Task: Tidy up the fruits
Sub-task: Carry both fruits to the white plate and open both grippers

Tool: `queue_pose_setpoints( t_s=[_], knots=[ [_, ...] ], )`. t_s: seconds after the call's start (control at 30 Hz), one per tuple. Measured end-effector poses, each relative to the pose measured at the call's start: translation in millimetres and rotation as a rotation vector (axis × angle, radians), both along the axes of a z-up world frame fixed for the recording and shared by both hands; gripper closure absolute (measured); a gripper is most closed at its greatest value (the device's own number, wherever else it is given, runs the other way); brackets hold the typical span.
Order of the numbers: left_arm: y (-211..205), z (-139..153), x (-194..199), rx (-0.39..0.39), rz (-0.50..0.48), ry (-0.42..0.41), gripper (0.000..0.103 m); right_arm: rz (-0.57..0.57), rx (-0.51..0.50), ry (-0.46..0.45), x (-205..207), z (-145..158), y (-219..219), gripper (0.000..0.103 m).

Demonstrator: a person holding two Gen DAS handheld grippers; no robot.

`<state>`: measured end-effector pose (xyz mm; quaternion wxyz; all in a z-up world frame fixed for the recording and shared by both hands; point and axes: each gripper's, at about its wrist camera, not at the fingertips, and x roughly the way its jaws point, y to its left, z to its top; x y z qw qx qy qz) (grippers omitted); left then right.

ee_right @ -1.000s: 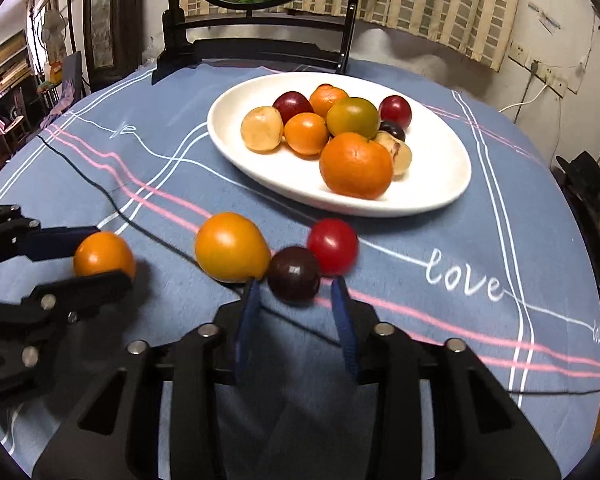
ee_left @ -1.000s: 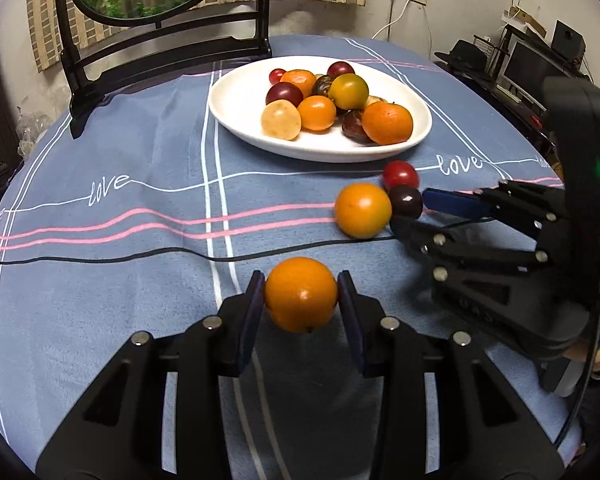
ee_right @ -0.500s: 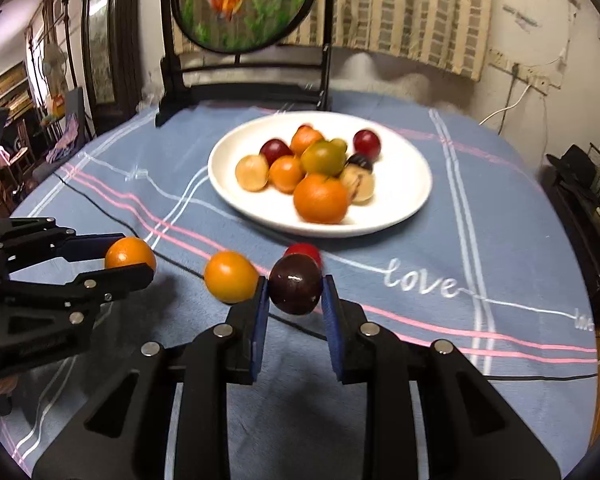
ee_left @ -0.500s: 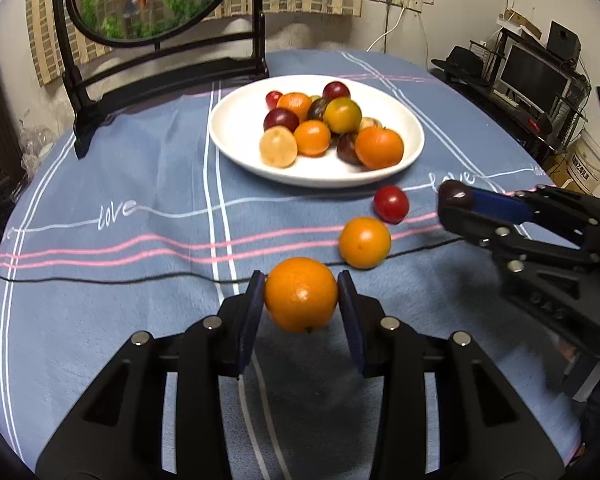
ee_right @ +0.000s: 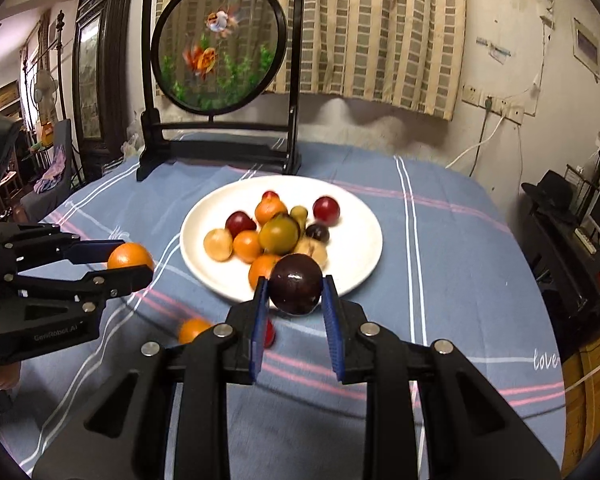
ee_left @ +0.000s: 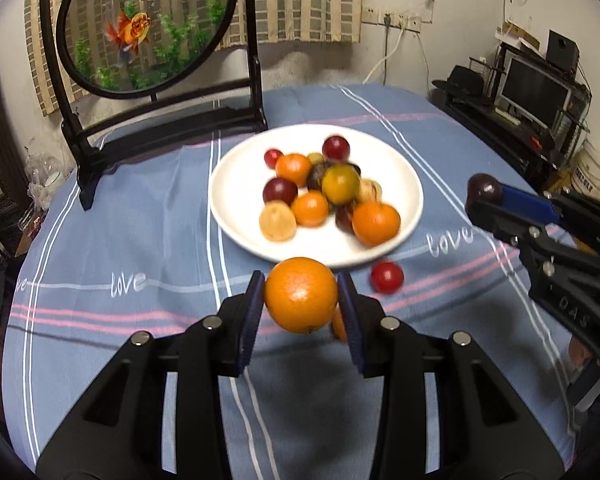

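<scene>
My left gripper (ee_left: 300, 282) is shut on a round orange (ee_left: 301, 300) and holds it above the blue cloth, just in front of the white plate (ee_left: 240, 188). Seen from the right wrist, that left gripper (ee_right: 134, 260) hangs left of the plate (ee_right: 356, 248). My right gripper (ee_right: 295, 283) is shut on a dark plum (ee_right: 296, 294), raised over the plate's near rim. The plate carries several oranges, plums and a greenish fruit. A red fruit (ee_left: 387, 277) and a small orange (ee_right: 194, 330) lie loose on the cloth, partly hidden by fingers.
A round goldfish screen (ee_left: 148, 28) on a black stand sits at the table's far side behind the plate. A black cable runs across the cloth. Off the table's right edge are a monitor (ee_left: 534, 92), a black hat and boxes.
The right gripper shut on the dark plum and lifted it off the cloth. Both grippers rose with their fruit and moved toward the plate; the red fruit and small orange stayed on the cloth.
</scene>
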<state>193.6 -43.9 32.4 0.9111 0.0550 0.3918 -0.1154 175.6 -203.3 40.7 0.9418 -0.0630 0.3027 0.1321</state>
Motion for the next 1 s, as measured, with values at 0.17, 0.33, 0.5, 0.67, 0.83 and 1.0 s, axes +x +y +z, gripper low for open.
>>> queue_pose_setpoints(
  t_s=[0.17,0.33,0.5,0.67,0.83,1.0],
  knots=[
    [1,6,29,-0.008,0.032,-0.025,0.065,0.006,0.016,-0.024,22,0,4,0.076],
    [-1,-2,67,-0.022,0.049,-0.031,0.065,0.018,0.017,-0.005,54,-14,15,0.076],
    [-7,-25,97,-0.006,0.06,-0.002,0.065,0.024,0.0,0.02,79,-32,27,0.076],
    [-6,-35,110,-0.024,0.09,-0.002,0.047,0.036,-0.002,0.051,93,-46,31,0.061],
    [-5,-29,103,-0.018,0.088,-0.026,0.04,0.027,0.019,0.06,88,-46,27,0.061],
    [-2,-20,86,-0.019,0.091,-0.041,0.037,0.006,0.06,0.067,75,-38,15,0.061]
  ],
)
